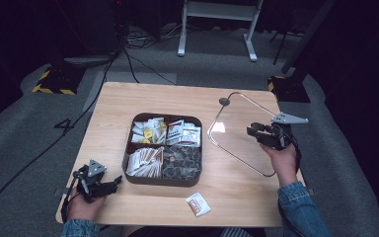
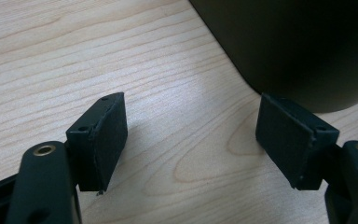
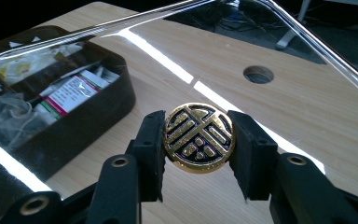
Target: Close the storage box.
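Clear lid [image 1: 239, 133], rounded-square with a shiny rim, was held tilted above the table [image 1: 153, 96], to the right of the tray [image 1: 128, 148]. Its gold-and-black round knob [image 3: 199, 137] sat squarely between the right gripper [image 3: 199, 140] pads, one pad [image 3: 151, 149] pressed on each side of it, a firm pinch. In the right gripper view the lid pane stretched away beyond the fingertips, glare streaks across it, with the wood and a round hole [image 3: 258, 74] in the tabletop showing through the pane. In the high view the right gripper [image 1: 262, 133] sat at the lid's right edge, its hand [image 1: 282, 160] under it, denim sleeve [image 1: 298, 207] below.

Dark tray, uncovered, lay left of the held lid and well apart from those fingers; four compartments, packed with sachets and small packets [image 1: 177, 133]. Could not tell exactly what was in the lower right one, something dark and wrapped.

Left gripper [image 2: 191, 140] rested low at the near left corner of the table, fingers spread wide, bare wood between them, gripping nothing. The tray's dark rounded corner [image 2: 303, 51] was just beyond the right-hand pad in its own view, close but not touching. In the high view that gripper [image 1: 112, 183] pointed at the tray's near left corner.

One loose white sachet [image 1: 198, 204] with an orange print lay flat near the front table edge, between the two hands, well apart from both sets of fingers.
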Demonstrator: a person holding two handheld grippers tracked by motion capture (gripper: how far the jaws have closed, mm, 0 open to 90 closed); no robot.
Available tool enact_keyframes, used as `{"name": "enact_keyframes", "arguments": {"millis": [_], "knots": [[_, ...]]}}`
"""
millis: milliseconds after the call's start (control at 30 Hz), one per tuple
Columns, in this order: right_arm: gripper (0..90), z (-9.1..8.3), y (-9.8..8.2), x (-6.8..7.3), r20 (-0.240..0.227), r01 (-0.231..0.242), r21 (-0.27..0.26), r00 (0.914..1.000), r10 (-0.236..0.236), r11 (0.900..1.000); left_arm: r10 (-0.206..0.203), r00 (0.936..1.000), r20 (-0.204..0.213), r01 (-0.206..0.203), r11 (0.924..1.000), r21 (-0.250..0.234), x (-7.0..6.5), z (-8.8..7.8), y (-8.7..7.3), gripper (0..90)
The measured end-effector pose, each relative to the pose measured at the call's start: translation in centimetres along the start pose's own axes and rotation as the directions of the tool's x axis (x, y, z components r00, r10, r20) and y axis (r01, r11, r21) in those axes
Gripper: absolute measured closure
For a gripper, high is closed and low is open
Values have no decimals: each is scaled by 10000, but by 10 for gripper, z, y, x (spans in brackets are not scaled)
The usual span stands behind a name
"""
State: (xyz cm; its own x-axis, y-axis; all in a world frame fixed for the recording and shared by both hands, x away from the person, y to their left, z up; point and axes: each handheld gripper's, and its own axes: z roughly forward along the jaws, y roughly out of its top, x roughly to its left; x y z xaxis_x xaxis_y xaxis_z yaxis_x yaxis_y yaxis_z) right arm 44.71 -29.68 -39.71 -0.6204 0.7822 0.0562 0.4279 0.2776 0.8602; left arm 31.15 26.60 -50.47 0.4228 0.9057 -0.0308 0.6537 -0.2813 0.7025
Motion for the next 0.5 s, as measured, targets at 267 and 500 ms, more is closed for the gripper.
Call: {"name": "enact_keyframes", "arguments": {"millis": [267,500], "knots": [[586,12,35,33,-695,974,335,9931,-949,9947,28,10000,-5,-28,10000,-22,-1,0,-1,242],[587,24,53,58,-1251,1494,346,9816,-1440,9882,58,10000,18,-58,10000,5,-1,0,-1,234]]}}
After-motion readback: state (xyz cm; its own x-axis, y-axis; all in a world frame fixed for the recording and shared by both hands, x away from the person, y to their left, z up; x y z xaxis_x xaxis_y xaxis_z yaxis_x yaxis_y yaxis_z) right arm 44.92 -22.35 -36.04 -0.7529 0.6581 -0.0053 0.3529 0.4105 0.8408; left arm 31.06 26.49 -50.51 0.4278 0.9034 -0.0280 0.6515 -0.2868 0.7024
